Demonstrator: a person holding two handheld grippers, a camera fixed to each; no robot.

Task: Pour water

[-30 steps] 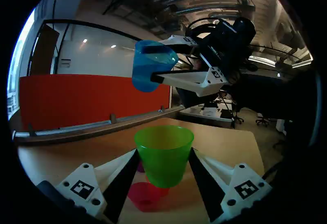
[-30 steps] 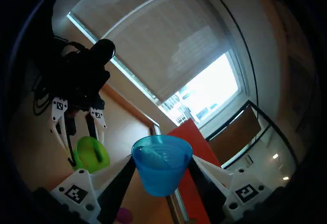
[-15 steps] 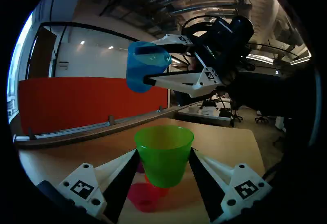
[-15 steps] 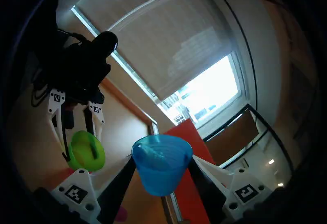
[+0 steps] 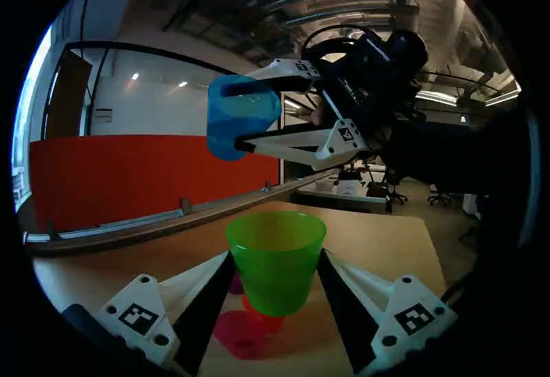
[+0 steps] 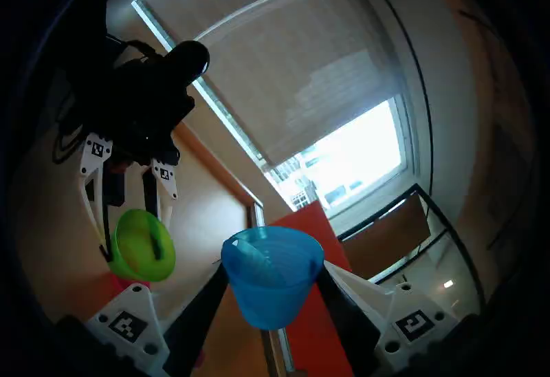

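Left gripper [image 5: 275,253]: jaws narrowed around a green cup [image 5: 276,277], both fingers pressed on its sides, the cup upright with its mouth open upward. Right gripper [image 6: 273,270]: jaws likewise closed to cup width, both fingers clamping a translucent blue cup [image 6: 271,284]. Whether the blue cup holds water cannot be told.

In the left gripper view, the right gripper [image 5: 244,112] carries the blue cup [image 5: 237,119], tilted, in the air above the green cup and a little to its left, the two cups well apart. In the right gripper view, the left gripper [image 6: 134,253] appears farther off with the green cup [image 6: 141,246].

Below the green cup, a pink cup [image 5: 237,332] and a red cup [image 5: 268,318] stand on the wooden table [image 5: 378,239]. A red partition [image 5: 137,170] stands behind the table.
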